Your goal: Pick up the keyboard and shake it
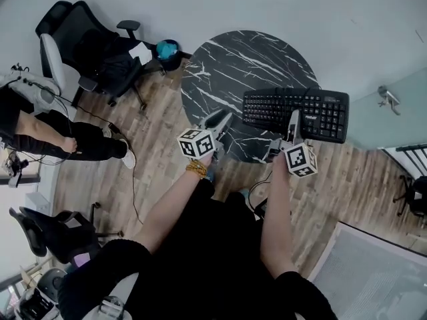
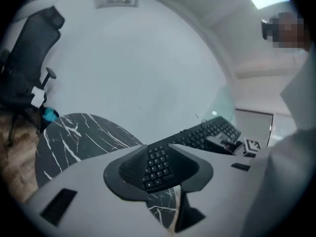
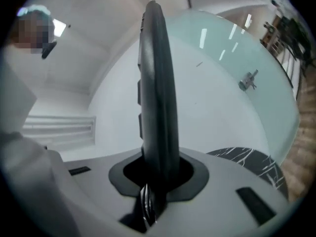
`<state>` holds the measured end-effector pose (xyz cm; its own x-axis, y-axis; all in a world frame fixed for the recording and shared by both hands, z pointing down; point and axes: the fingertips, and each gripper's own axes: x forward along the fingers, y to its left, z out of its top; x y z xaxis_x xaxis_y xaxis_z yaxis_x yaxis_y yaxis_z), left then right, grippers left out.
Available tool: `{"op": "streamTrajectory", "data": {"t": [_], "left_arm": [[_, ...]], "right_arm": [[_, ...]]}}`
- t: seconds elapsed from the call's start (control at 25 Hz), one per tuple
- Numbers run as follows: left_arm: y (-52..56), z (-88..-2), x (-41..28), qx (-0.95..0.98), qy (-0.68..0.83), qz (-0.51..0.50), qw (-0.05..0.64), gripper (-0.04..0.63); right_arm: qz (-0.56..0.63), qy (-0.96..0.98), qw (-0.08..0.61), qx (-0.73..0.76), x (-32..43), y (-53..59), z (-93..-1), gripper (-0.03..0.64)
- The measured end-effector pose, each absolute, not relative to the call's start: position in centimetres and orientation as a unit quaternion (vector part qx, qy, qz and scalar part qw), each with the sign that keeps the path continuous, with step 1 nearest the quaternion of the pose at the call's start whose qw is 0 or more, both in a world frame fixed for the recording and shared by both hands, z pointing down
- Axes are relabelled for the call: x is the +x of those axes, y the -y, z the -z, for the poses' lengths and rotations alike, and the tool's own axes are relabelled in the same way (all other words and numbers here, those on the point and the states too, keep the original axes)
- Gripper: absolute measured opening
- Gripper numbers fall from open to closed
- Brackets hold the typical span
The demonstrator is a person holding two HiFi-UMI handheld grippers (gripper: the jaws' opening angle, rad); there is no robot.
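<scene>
The black keyboard [image 1: 295,114] is off the round black marble worktop [image 1: 227,72], hanging over its right part. Its long axis runs left to right across the head view, and its right end reaches past the worktop's right edge.

The right gripper [image 1: 292,122] has it by the near long edge, a little right of the middle. In the right gripper view the board stands edge-on between the fingers, which are pinched onto it from both faces.

The left gripper [image 1: 219,121] is off the keyboard's left short end, near it but apart. Its fingers [image 2: 123,172] are spread and press on nothing. The left gripper view looks between them along the rows of keys, so that end lies straight ahead of them and roughly in line.

By my reading the lift is under way on one hand only, with most of the board's length cantilevered to the left of the grip. The left gripper is the nearer one to that free end, and would need to travel along the long axis to close on it before any shaking.
</scene>
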<state>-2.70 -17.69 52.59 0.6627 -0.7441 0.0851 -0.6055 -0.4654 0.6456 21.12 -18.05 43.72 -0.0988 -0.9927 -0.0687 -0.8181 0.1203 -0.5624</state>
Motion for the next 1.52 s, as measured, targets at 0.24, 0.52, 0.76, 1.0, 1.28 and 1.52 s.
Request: {"op": "streamTrajectory", "data": {"t": [0.24,0.52,0.76,1.0,1.28,1.52], "left_arm": [[17.1,-52.2,-0.6,0.886,0.412,-0.009,0.211,0.135],[16.1,-53.8,0.6,0.9,0.404,-0.099,0.132,0.134],[15.6,-56.6,0.0,0.897,0.403,-0.133,0.125,0.135],[15.6,-57.4,-1.1,0.893,0.407,-0.132,0.14,0.135],[16.0,-57.2,-1.4,0.893,0.41,-0.123,0.135,0.134],[16.5,-56.0,-1.4,0.894,0.415,-0.105,0.137,0.133]], "right_arm": [[0.039,-0.733,-0.052,-0.677,16.8,18.7,-44.2,0.083],[-0.172,-0.677,-0.332,-0.634,11.3,19.0,-46.1,0.083],[-0.221,-0.666,-0.464,-0.541,8.1,19.0,-51.6,0.083],[-0.2,-0.677,-0.496,-0.505,6.7,18.2,-55.6,0.083],[-0.18,-0.686,-0.501,-0.496,6.3,18.2,-56.8,0.083],[-0.12,-0.709,-0.42,-0.554,8.1,18.9,-53.0,0.083]]}}
